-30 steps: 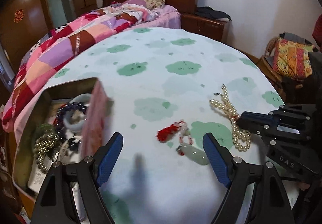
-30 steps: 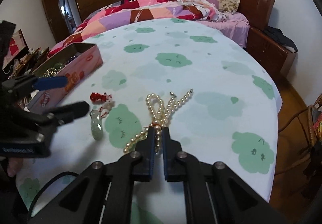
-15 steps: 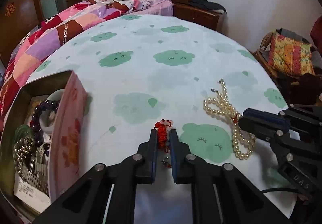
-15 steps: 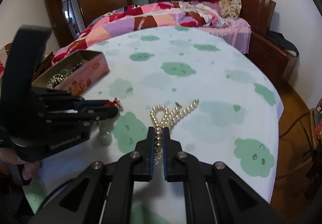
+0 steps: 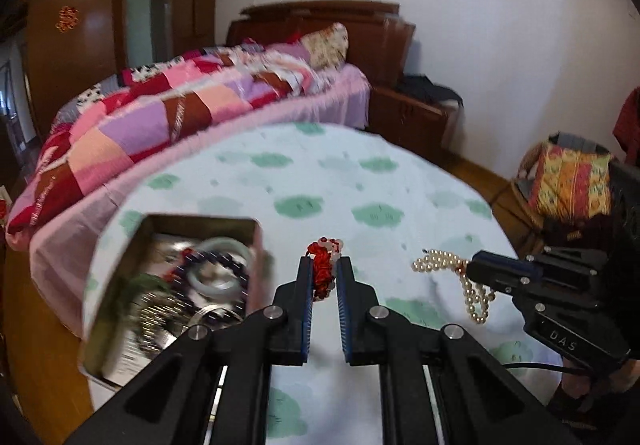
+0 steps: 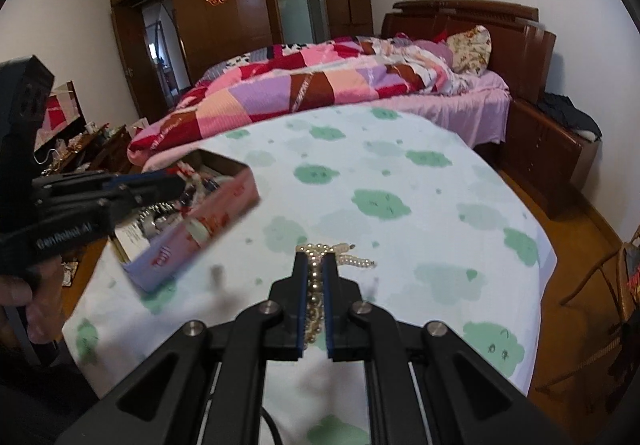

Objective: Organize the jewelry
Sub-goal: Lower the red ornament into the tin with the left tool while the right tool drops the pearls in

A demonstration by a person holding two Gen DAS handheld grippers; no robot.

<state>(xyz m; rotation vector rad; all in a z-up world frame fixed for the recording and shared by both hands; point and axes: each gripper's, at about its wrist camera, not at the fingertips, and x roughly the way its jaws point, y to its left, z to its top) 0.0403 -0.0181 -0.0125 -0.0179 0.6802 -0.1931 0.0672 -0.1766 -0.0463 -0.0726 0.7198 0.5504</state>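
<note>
The red knotted charm (image 5: 322,272) sits pinched between the blue pads of your left gripper (image 5: 324,273), its red cord bunched in the gap and a few pale beads showing just past the tips; the jade pendant that belongs to it cannot be made out, hidden below the fingers if it hangs there at all. Your left jaws have closed onto it within the past second and now stand narrow with the charm between them. To the left of that gripper, close by, stands the open tin box (image 5: 256,229) — inside it you can see a pale jade bangle (image 5: 222,277), a string of dark beads (image 5: 212,265) and silvery chains, all somewhat blurred. Your right gripper (image 6: 316,269) is clamped on the pearl necklace (image 6: 316,285): the strand runs up the slot between its pads, a short loop and clasp end spill out beyond the tips, and in the left view more pearls dangle beneath it. Both grippers are above the round table (image 6: 440,213) with its white cloth of green clouds. Beyond it lies the bed (image 6: 320,85) under a patchwork quilt, with a dark wardrobe (image 6: 240,5) behind.
</note>
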